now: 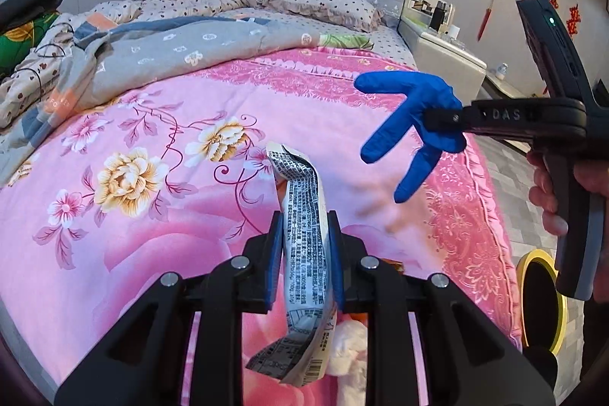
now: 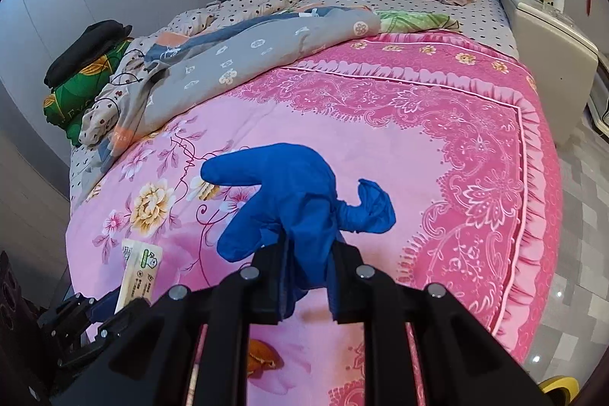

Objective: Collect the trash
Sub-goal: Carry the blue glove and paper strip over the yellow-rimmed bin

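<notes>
My left gripper [image 1: 306, 246] is shut on a crumpled white snack wrapper [image 1: 304, 215] printed with black text. It holds the wrapper above the pink floral bedspread [image 1: 152, 215]. My right gripper [image 2: 308, 261] is shut on a blue disposable glove [image 2: 289, 189], whose fingers dangle free over the bed. The left wrist view shows that glove [image 1: 411, 117] hanging from the right gripper [image 1: 445, 118], with a person's hand [image 1: 552, 193] on its handle. In the right wrist view the wrapper [image 2: 139, 269] sticks up from the left gripper [image 2: 114, 305] at the lower left.
A crumpled white tissue [image 1: 350, 341] and an orange-brown scrap [image 2: 262, 356] lie on the bedspread near the foot of the bed. A yellow-rimmed bin [image 1: 540, 295] stands on the floor to the right. A grey quilt [image 2: 247, 63], pillows and a white nightstand [image 2: 548, 37] lie farther back.
</notes>
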